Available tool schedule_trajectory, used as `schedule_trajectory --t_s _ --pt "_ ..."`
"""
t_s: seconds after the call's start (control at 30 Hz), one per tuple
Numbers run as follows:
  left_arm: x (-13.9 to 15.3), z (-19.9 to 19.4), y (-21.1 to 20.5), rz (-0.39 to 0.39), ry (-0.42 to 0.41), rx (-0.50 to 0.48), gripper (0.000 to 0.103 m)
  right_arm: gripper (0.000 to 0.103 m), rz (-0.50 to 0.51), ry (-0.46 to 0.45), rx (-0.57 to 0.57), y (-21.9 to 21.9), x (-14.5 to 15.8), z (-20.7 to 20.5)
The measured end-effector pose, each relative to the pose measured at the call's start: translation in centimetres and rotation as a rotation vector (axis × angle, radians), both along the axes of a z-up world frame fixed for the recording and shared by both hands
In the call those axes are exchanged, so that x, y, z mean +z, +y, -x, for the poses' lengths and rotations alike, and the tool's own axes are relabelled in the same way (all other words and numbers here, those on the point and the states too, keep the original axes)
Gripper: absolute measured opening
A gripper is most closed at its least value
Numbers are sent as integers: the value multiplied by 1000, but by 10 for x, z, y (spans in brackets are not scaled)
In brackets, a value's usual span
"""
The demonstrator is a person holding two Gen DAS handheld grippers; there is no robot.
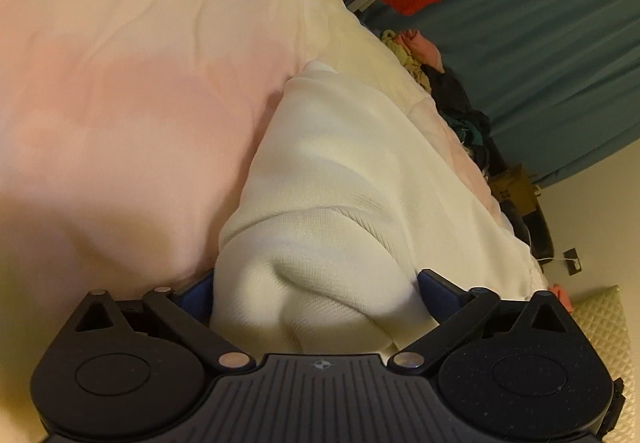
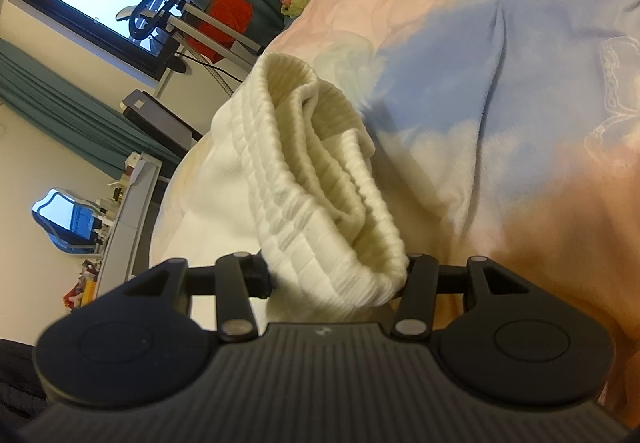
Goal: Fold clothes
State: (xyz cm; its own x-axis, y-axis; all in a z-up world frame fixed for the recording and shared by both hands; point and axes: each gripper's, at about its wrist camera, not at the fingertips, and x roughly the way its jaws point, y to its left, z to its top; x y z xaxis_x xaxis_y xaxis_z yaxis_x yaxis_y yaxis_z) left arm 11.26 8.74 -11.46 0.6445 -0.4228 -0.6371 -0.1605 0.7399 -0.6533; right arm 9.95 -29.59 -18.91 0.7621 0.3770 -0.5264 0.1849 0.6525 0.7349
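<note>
My left wrist view: close, tilted, facing along the bed (image 1: 120, 83). My right wrist view: likewise. Shared: white garment (image 1: 340, 163), curtain (image 1: 540, 43).

A knit garment (image 1: 340, 179) lies on the bed (image 1: 120, 83), one end between the left gripper's (image 1: 316, 299) fingers, its ribbed band (image 2: 320, 179) between the right gripper's (image 2: 338, 275). A heap of clothes (image 1: 460, 99) sits at the bed's far edge, curtain (image 1: 560, 43) behind it.

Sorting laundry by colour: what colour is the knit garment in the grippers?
Cream white knit garment, plain, ribbed at its edge; right wrist view shows it best.
</note>
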Motion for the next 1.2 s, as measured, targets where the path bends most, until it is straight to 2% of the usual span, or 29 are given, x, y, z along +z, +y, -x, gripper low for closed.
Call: schedule_trajectory --t_s 0.17,0.23,0.3,0.4,0.5,0.67,0.77,0.83,0.93,1.03,1.1,1.2 --pt "11 3 -7 -108 -32 8 69 49 61 -56 32 7 18 5" --pt "29 8 -13 -137 -68 4 52 48 111 -92 47 13 36 11" --pt "51 12 -22 -162 -108 -5 46 47 175 -135 63 17 57 18" --pt "83 8 -41 -115 -140 -24 43 47 213 -202 44 2 96 28" --pt "115 -15 -75 -64 -176 -61 42 47 229 -250 5 -31 132 32" --pt "170 -85 -185 -57 -263 -162 42 47 161 -254 -148 -131 173 11" --pt "185 -133 -262 -47 -292 -212 42 47 116 -240 -262 -199 184 -11" --pt "191 -167 -311 -30 -291 -245 42 47 107 -225 -324 -237 186 -28" --pt "192 -226 -381 -3 -252 -304 42 47 88 -188 -372 -265 153 -36" --pt "179 -278 -440 -7 -221 -362 42 47 69 -151 -418 -291 120 -44" --pt "159 -299 -469 -12 -212 -400 42 47 56 -126 -448 -308 97 -49" --pt "101 -296 -486 -24 -213 -467 43 47 36 -89 -494 -335 63 -57"
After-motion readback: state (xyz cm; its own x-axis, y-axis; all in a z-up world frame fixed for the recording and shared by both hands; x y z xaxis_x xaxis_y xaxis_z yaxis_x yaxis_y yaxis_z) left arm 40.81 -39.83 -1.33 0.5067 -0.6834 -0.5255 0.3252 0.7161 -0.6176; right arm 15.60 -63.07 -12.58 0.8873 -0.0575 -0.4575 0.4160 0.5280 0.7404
